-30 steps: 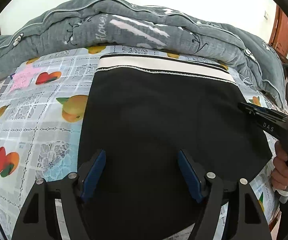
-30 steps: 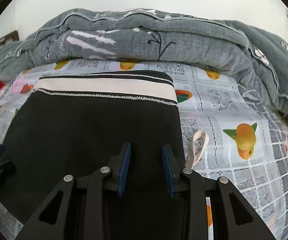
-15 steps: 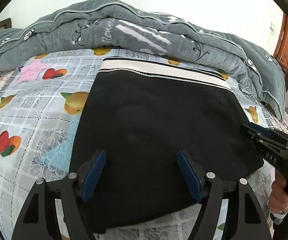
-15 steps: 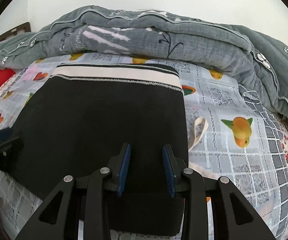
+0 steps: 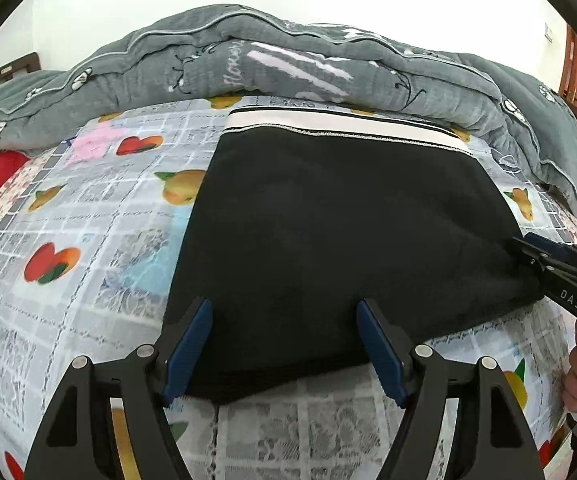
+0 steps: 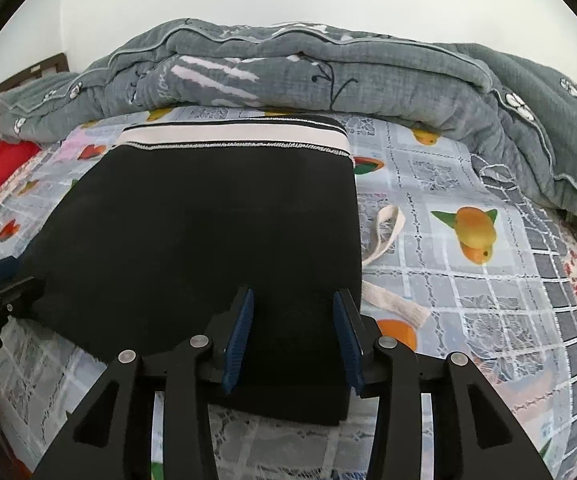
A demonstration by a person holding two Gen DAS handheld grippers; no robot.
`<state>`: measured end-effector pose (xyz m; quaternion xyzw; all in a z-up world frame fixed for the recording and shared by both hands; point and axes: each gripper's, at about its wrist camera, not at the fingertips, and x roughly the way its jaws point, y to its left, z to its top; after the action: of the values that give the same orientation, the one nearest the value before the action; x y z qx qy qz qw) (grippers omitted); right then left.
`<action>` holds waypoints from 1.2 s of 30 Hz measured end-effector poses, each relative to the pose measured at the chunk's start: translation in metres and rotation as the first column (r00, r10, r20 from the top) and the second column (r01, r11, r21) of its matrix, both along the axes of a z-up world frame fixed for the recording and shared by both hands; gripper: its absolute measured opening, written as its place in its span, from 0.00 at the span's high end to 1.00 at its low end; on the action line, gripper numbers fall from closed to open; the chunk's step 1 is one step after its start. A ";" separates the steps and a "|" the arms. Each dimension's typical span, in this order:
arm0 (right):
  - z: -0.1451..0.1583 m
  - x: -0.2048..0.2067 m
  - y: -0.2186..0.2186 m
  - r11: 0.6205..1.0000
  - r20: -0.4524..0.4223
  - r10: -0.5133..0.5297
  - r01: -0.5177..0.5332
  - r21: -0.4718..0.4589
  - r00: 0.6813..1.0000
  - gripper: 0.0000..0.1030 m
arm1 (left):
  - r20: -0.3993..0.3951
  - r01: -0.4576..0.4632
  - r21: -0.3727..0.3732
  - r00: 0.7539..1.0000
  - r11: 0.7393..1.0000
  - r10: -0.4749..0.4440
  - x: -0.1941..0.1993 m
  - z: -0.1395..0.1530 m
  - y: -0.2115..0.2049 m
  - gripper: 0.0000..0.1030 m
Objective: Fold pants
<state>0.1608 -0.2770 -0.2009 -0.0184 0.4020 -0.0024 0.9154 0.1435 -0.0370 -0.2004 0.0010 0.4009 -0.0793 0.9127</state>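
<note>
Grippers first: left gripper (image 5: 284, 344) spread wide over the pants' (image 5: 340, 240) near hem, nothing pinched; right gripper (image 6: 294, 334) narrower, jaws just been opening, cloth between but unpressed. Pants lie folded mid-bed (image 6: 468, 312), waistband (image 6: 232, 136) toward the far edge, quilt (image 6: 328, 76) heaped behind.

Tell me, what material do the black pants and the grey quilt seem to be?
Black pants: likely soft knit or fleece; matte, light-absorbing, with a striped white elastic-looking waistband. Grey quilt: probably crinkled cotton gauze; fine puckered grid texture, piped edges, puffy folds.
</note>
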 end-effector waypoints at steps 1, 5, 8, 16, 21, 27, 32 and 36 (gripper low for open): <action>0.001 -0.001 0.000 1.000 -0.004 0.002 -0.002 -0.008 1.000 0.60 | 0.000 -0.005 -0.004 1.000 1.000 0.005 -0.002 0.000 0.002 0.30; 0.006 -0.014 -0.008 1.000 -0.037 -0.014 0.014 0.000 0.999 0.60 | -0.016 -0.033 -0.023 0.999 0.999 0.032 -0.015 0.003 0.009 0.30; 0.018 -0.033 -0.014 0.999 -0.018 -0.043 0.044 0.033 0.999 0.60 | -0.015 -0.054 -0.012 0.998 0.998 0.054 -0.029 0.011 0.010 0.31; 0.080 -0.093 -0.010 0.999 0.062 -0.053 0.054 -0.008 0.997 0.57 | 0.063 -0.041 -0.028 0.997 0.999 0.043 -0.075 0.066 0.003 0.31; 0.108 -0.129 -0.005 0.997 0.078 -0.060 0.063 -0.034 0.995 0.48 | 0.139 -0.058 -0.011 0.989 0.998 0.059 -0.112 0.102 0.000 0.29; 0.130 -0.170 -0.002 0.997 0.140 -0.078 0.081 -0.015 0.987 0.15 | 0.192 -0.090 0.020 0.978 0.996 0.084 -0.151 0.126 0.003 0.27; 0.137 -0.188 -0.001 0.995 0.147 -0.089 0.095 -0.035 0.985 0.09 | 0.217 -0.087 -0.010 0.972 0.996 0.087 -0.175 0.138 0.013 0.23; 0.139 -0.202 -0.002 0.994 0.156 -0.095 0.102 -0.036 0.983 0.09 | 0.238 -0.086 -0.022 0.967 0.996 0.088 -0.188 0.145 0.014 0.23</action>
<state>-0.0407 -0.2789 -0.0620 -0.0182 0.3303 -0.0577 0.9419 -0.0441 -0.0227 -0.0558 -0.0124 0.2875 -0.0408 0.9568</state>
